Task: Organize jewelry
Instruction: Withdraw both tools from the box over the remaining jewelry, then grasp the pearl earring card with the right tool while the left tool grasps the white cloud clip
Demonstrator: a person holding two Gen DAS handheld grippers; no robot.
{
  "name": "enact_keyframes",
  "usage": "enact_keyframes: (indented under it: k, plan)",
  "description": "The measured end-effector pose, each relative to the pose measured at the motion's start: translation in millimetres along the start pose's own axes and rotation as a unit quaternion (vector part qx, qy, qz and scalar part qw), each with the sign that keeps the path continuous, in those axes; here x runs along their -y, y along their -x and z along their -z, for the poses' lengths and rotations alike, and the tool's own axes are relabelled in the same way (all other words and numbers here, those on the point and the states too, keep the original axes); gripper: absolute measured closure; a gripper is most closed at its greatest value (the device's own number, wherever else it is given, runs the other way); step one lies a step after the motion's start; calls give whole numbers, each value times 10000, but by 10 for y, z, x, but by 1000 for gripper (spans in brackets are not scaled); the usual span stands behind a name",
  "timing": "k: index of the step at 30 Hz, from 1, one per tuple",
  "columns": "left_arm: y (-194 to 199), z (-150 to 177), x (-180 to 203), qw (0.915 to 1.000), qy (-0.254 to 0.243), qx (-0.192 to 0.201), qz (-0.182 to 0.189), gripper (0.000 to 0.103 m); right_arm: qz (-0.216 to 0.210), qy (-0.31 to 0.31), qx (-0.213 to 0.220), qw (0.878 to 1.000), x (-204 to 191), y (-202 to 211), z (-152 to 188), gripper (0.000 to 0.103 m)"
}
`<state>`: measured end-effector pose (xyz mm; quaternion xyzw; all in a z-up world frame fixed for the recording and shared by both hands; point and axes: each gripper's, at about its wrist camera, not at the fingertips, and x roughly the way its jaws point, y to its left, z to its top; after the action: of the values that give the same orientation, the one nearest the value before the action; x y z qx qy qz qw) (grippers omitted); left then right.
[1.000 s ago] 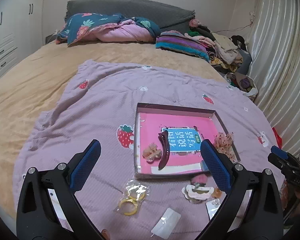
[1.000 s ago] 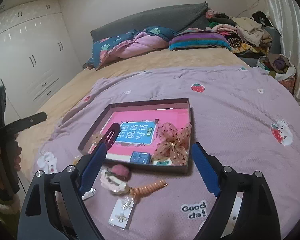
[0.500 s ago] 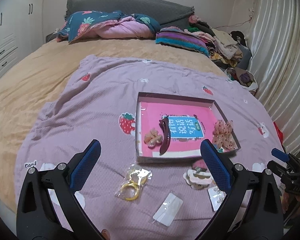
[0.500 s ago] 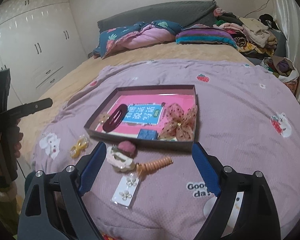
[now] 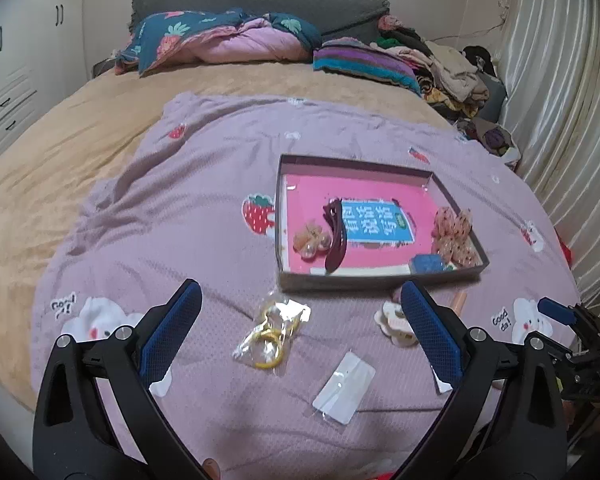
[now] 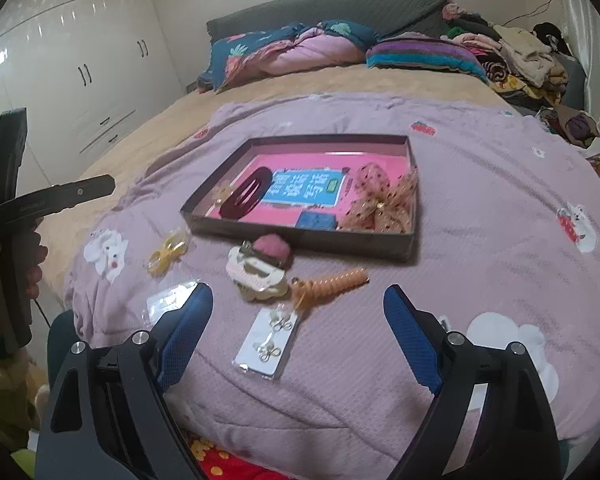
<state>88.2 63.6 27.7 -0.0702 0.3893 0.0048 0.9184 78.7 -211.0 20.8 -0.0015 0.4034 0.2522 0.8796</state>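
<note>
Two grippers: my left gripper [image 5: 300, 300] and right gripper [image 6: 298, 304], both spread wide, gripping nothing and touching nothing, hovering over the near edge of the purple blanket [image 5: 204, 208].
Nearest items, left view: one clear packet with a white card [image 5: 344, 387] between my fingers; one bag of yellow rings [image 5: 271, 330] just beyond it.
Nearest items, right view: one card of earrings [image 6: 269, 341] between my fingers; one orange spiral hair tie [image 6: 332, 283] touching its far end; one cream claw clip [image 6: 256, 274] beside that, a pink pom-pom [image 6: 272, 246] against it.
Tray: one shallow dark tray [image 5: 380, 282] with a pink floor, lying flat on the blanket past the loose pieces.
Inside the tray: one dark red barrette [image 5: 335, 240]; one peach flower clip [image 5: 310, 239] touching its left side; one dotted mesh bow [image 6: 380, 200] along the right wall; one small blue item [image 6: 316, 221] at the near wall.
Beyond: one rumpled quilt [image 5: 220, 40] at the headboard, a heap of clothes [image 5: 448, 68] beside the curtain [image 5: 560, 100].
Left flank, right view: white wardrobe [image 6: 72, 64].
</note>
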Motion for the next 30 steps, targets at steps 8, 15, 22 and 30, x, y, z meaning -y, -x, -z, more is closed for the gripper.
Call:
enact_keyframes:
  k: [8, 15, 22, 30]
  plan:
    - [-80, 188, 35, 9997, -67, -241, -61, 10, -23, 52, -108, 9999, -78, -83, 110, 17]
    - [-147, 313, 146, 9989, -219, -411, -42, 10, -69, 68, -214, 9997, -127, -125, 209, 17]
    - [-319, 418, 285, 9972, -375, -644, -35, 10, -102, 227, -361, 9990, -274, -265, 337, 17]
    - [-537, 463, 411, 9951, -533, -837, 16, 10, 89, 296, -527, 9981, -339, -581, 452, 17]
